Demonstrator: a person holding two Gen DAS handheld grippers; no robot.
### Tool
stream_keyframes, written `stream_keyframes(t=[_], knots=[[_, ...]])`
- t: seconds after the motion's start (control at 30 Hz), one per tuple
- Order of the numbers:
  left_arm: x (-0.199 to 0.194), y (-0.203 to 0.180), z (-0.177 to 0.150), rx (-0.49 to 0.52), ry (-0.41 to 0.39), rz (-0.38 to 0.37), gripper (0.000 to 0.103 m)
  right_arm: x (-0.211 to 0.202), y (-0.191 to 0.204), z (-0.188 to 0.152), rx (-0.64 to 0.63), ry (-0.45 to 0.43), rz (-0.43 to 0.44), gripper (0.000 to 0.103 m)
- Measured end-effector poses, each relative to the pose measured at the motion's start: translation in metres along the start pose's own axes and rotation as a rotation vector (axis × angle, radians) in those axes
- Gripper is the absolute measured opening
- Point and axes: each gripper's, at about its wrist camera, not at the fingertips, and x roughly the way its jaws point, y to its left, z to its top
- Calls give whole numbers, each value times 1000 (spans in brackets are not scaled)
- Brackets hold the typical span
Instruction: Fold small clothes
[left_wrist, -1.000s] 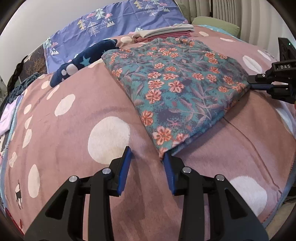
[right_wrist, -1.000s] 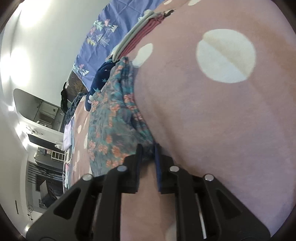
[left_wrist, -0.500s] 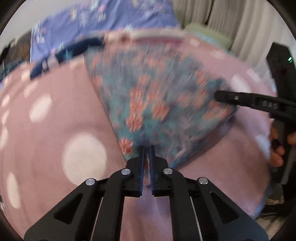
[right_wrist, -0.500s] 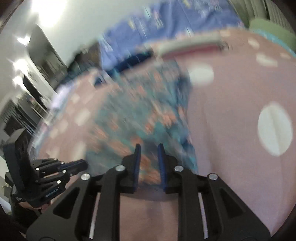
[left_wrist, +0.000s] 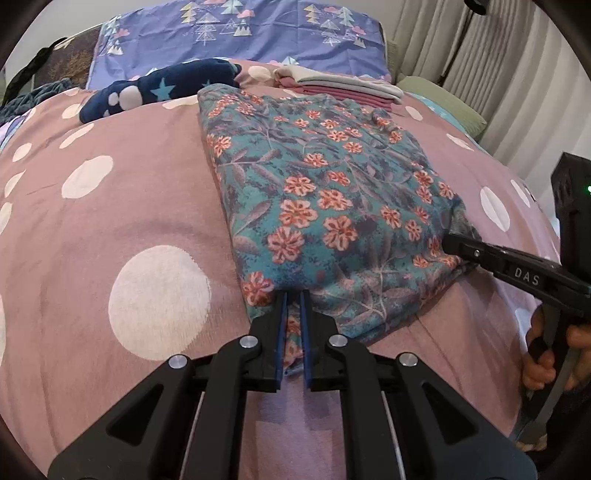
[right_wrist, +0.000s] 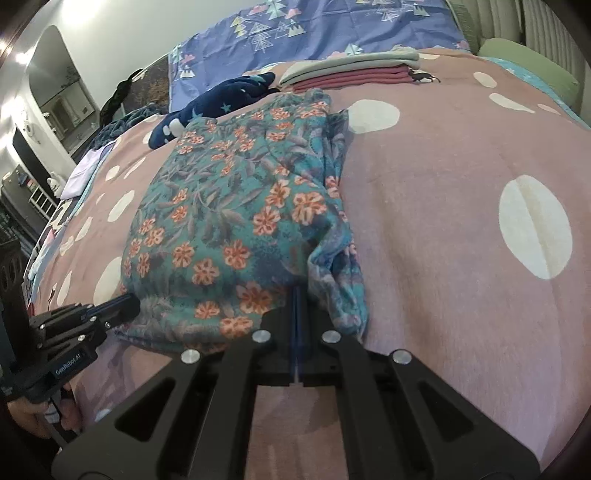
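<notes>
A teal floral garment (left_wrist: 325, 192) lies folded in a rough rectangle on the pink dotted blanket (left_wrist: 110, 206). It also shows in the right wrist view (right_wrist: 236, 221). My left gripper (left_wrist: 294, 295) is shut on the garment's near left corner. My right gripper (right_wrist: 298, 290) is shut on its near right corner, where the cloth bunches up. The right gripper also shows in the left wrist view (left_wrist: 452, 242), and the left gripper shows in the right wrist view (right_wrist: 127, 304).
A stack of folded grey and maroon clothes (left_wrist: 340, 86) sits at the back of the bed. A navy star-patterned piece (left_wrist: 162, 88) lies at the back left. A purple pillow (left_wrist: 236, 33) leans behind. Curtains (left_wrist: 480, 55) hang at the right.
My left gripper was open beside the garment's corner and has closed on it. Both grippers have swung round to the near edge. The right stays shut on the cloth.
</notes>
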Motion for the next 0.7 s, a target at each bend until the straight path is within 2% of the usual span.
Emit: stream_keyframes(t=[0.03, 0.1, 0.13, 0.2, 0.27, 0.3, 0.33, 0.4, 0.47, 0.53, 0.6, 0.63, 0.7], knots=[[-2, -1, 2, 4, 2, 2, 8, -6, 2, 2, 3, -4, 0, 5], [-11, -5, 9, 34, -26, 12, 8, -18, 9, 8, -22, -43, -2, 30], [-14, -6, 12, 46, -38, 20, 8, -27, 12, 13, -50, -81, -16, 36], [-20, -9, 21, 68, -65, 33, 9, -38, 12, 27, -89, -125, -16, 52], [-21, -8, 29, 74, -69, 40, 10, -37, 3, 42, -79, -119, 0, 59], [-20, -7, 32, 73, -69, 44, 10, -35, -2, 48, -69, -107, -5, 66], [-19, -7, 36, 69, -64, 48, 11, -29, -11, 57, -53, -80, -21, 68], [-17, -4, 41, 60, -64, 48, 12, -18, -26, 68, -24, -29, -27, 68], [-14, 0, 46, 53, -64, 46, 13, -9, -34, 76, 1, 15, 9, 68], [-8, 5, 51, 37, -54, 43, 27, -4, -40, 80, 12, 23, 36, 68], [-4, 12, 57, 10, -62, 43, 63, -1, -41, 85, 7, 8, 73, 68], [-1, 18, 61, -6, -75, 41, 67, 0, -42, 86, 9, -1, 96, 68], [7, 25, 68, -3, -56, 34, 68, 2, -44, 89, 16, -14, 132, 68]])
